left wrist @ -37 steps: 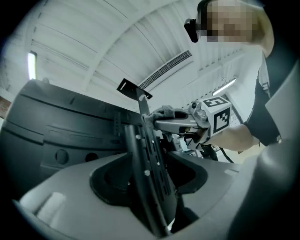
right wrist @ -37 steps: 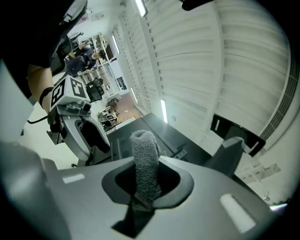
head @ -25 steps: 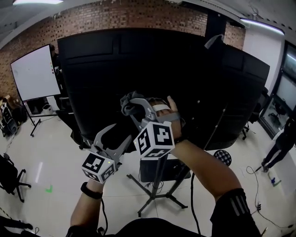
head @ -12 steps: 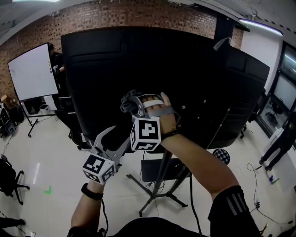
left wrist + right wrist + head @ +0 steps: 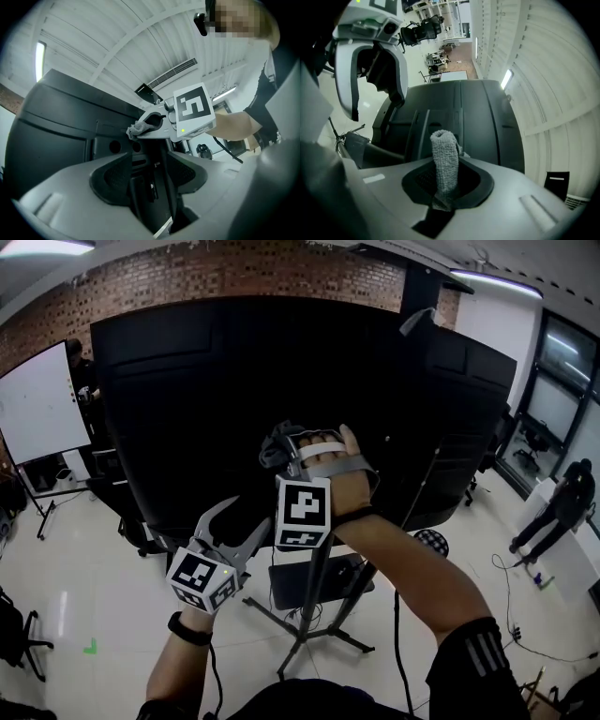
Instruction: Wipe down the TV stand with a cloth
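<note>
One grey terry cloth (image 5: pixel 444 154), rolled into a narrow upright wad, is clamped between the jaws of the right gripper (image 5: pixel 449 185). Its free end stands up clear of the pads. In the head view the cloth sits at the gripper's far tip, held up against the black rear panel of a large screen (image 5: pixel 234 381). Whether it actually touches the panel cannot be confirmed.

The black metal TV stand (image 5: pixel 309 615), a centre post on splayed legs, rises beneath the panel, below the cloth and apart from it.

The left gripper (image 5: pixel 150 178) is lower and to the left, near the panel's bottom edge. Its jaws stand slightly apart with nothing held, and the stand's dark post shows through the gap.

Surroundings include a glossy white floor (image 5: pixel 94 596), a whiteboard (image 5: pixel 33 409) at far left and a standing person (image 5: pixel 562 512) at far right.
</note>
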### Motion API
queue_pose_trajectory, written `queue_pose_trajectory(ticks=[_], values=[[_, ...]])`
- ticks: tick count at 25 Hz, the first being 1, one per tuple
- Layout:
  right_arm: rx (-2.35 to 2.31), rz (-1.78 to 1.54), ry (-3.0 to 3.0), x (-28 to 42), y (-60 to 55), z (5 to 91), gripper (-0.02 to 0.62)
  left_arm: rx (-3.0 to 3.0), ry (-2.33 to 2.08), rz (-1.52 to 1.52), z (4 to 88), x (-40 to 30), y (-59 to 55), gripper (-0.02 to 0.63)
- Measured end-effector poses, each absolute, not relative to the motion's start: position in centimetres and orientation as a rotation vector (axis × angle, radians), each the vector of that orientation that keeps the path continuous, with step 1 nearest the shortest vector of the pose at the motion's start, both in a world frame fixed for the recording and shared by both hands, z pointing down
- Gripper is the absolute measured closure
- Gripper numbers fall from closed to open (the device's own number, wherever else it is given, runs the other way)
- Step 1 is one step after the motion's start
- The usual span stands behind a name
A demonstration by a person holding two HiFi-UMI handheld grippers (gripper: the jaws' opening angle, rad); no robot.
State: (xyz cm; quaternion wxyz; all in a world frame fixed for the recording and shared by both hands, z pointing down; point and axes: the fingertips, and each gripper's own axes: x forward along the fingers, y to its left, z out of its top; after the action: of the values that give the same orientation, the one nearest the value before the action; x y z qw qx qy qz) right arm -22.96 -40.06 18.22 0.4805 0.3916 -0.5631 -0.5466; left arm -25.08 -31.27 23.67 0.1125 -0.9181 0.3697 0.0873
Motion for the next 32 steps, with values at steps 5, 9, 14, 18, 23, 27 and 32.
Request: queue_pose_trajectory(ticks=[5,9,14,18,23,27,32], values=[[0.978,-1.291,-1.351,-20.9,-39.9,18.2,0.548,-2.712,1.051,0.260,23.9,-24.3,-31.2,0.351],[0.996,-1.277,-1.588,-22.9,-37.4,17.4,0.548,-2.710,1.058,0.259,24.2,-24.8,-31.1,0.351],[0.916,-1.297,-1.773,-27.6,-36.1,19.1,0.547,-2.696,1.132,0.265,24.7,-27.1,-30.9,0.351],[0.831,-1.306,-1.803,-31.0,-36.7,21.7,0.548,-2.680,1.188,0.249,25.4,-28.9,-30.7,0.351],[0.815,-1.288,-1.755,-32.0,-38.3,23.6,0.548,-2.666,1.256,0.226,26.4,-30.9,-30.7,0.351],[0.819,-1.295,-1.696,-30.8,-38.9,24.2,0.548,-2.673,1.257,0.219,26.8,-30.8,-30.9,0.351],[0.847,-1.274,-1.611,-27.6,-39.5,24.6,0.548,-2.700,1.199,0.225,26.7,-28.8,-31.3,0.351]])
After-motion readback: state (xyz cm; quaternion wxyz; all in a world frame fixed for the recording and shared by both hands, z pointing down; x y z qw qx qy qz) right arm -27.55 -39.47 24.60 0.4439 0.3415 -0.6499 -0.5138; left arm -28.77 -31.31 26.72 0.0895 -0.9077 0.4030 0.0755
